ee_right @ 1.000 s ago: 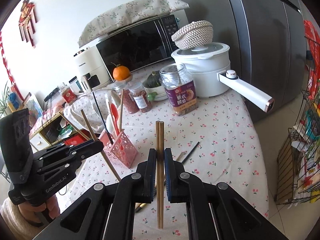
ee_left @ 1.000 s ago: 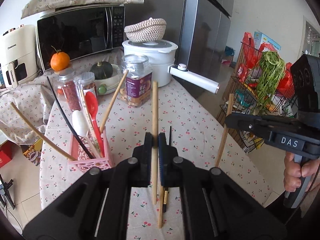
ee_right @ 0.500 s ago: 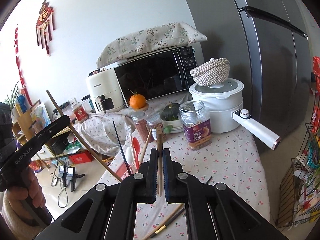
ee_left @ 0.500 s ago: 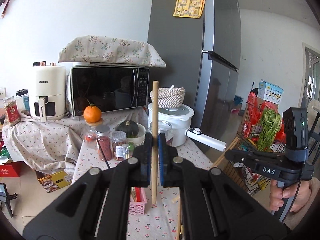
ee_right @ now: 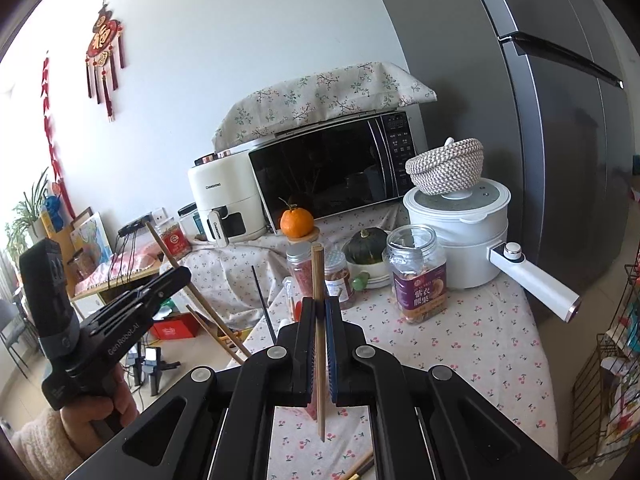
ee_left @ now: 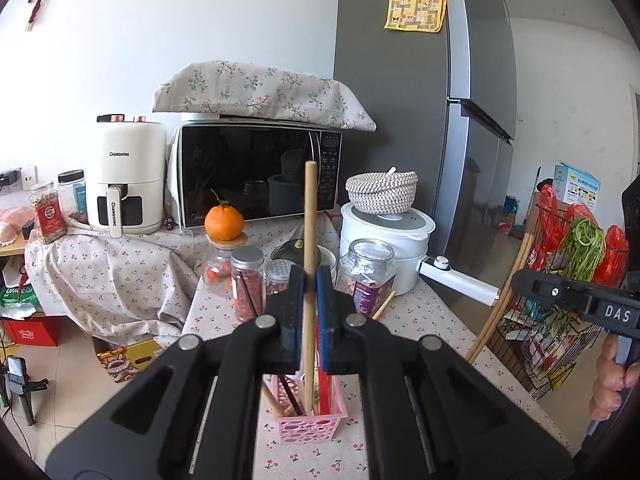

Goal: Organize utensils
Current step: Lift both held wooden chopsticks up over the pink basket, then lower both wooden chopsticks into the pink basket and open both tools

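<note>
My left gripper is shut on a wooden chopstick, held upright with its lower tip inside the pink utensil basket, which holds other chopsticks and a red utensil. My right gripper is shut on wooden chopsticks, upright above the tablecloth, their tip hanging free. The left gripper with its chopstick shows at the left of the right wrist view. The right gripper shows at the right of the left wrist view, its chopsticks slanting below it.
Behind the basket stand spice jars, an orange, a glass jar, a white pot, a microwave and an air fryer. More chopsticks lie on the cloth. A wire rack stands at the right.
Both grippers have tilted up and level. The left chopstick has moved over the pink basket and its tip has gone down into it. The right chopsticks stay gripped.
</note>
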`<state>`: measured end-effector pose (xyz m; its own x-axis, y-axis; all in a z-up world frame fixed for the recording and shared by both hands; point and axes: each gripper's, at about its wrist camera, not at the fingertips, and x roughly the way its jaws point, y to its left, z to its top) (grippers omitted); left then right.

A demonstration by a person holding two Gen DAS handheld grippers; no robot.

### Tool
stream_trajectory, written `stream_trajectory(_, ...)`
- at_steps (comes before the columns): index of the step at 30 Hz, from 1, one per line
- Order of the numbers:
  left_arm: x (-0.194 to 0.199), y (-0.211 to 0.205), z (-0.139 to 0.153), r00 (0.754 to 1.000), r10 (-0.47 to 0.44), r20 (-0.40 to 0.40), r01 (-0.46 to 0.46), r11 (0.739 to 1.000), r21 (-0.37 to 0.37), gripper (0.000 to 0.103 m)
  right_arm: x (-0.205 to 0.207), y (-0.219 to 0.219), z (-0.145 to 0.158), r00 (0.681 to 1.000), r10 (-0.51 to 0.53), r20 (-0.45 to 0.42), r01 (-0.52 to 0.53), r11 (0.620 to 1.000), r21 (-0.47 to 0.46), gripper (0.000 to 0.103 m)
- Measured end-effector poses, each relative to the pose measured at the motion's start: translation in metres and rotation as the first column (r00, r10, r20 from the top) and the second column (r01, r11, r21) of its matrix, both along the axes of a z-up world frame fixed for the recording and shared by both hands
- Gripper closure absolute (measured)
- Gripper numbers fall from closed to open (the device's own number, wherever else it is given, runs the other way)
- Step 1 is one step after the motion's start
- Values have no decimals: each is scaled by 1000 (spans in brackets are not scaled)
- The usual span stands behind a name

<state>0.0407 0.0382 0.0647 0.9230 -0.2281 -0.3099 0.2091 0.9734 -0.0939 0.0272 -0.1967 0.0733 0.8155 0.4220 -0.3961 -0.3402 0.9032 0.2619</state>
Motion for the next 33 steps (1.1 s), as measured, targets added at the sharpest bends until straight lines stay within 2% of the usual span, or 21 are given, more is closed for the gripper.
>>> stream_trajectory(10,25,-5,-25,997,39,-64,-36,998,48,96,11,9,1,1000,-11,-2,11,1000,29,98)
stream_trajectory(11,26,-5,-26,997,43,-66,-40,998,47,92,12,10,2,1000,-12,3,12,999,34,98)
stream_trajectory(14,25,-1,-25,996,37,-86,-36,999,17,66,16,13,6,1000,-8,13,7,999,51,98)
stream_trajectory(15,24,1,-24,995,38,-89,-38,999,10,61,18,14,7,1000,-5,17,4,998,56,98)
stream_trajectory(19,15,8,-17,992,26,-122,-27,1000,-7,53,24,21,10,999,-1,37,-2,997,75,98)
stream_trajectory(21,10,14,-16,989,17,-150,-21,999,-25,44,27,23,12,999,-2,49,-3,996,91,98)
stream_trajectory(24,2,22,-15,983,6,-181,-13,999,-38,38,32,27,12,998,-10,64,3,994,109,98)
stream_trajectory(27,-7,23,-19,983,-4,-186,1,1000,-12,31,38,33,9,997,-16,70,8,994,113,98)
stream_trajectory(33,-14,24,-39,969,-25,-247,33,999,30,28,55,52,-11,999,-8,40,5,996,89,98)
